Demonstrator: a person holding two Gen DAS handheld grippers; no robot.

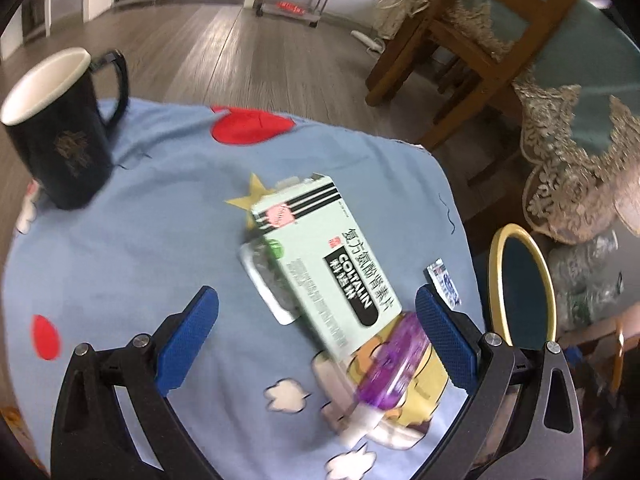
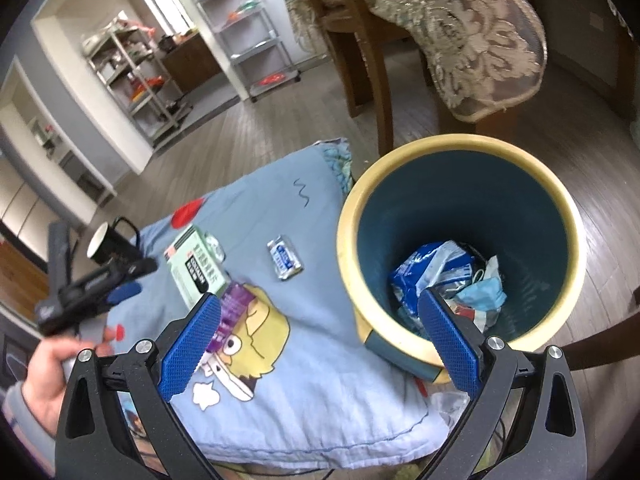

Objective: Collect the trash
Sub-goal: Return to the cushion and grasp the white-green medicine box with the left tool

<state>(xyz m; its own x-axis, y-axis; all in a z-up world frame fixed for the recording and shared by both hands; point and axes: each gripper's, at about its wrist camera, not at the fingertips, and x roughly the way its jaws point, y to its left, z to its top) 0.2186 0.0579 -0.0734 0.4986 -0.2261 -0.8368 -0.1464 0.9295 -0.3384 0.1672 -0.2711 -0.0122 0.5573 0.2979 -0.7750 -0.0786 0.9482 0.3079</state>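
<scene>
A pale green medicine box lies on the blue cartoon cloth, partly over a blister pack. A purple plastic item lies just below it. My left gripper hangs open above these, holding nothing. A small blue-white wrapper lies near the cloth's right edge. The yellow-rimmed blue bin stands right of the cloth with wrappers and a face mask inside. My right gripper is open and empty over the bin's near rim. The medicine box and left gripper show at the left there.
A black mug with a white inside stands at the cloth's far left. Wooden chairs and a lace-edged tablecloth are behind and to the right. Metal shelves stand across the wooden floor. A hand holds the left gripper.
</scene>
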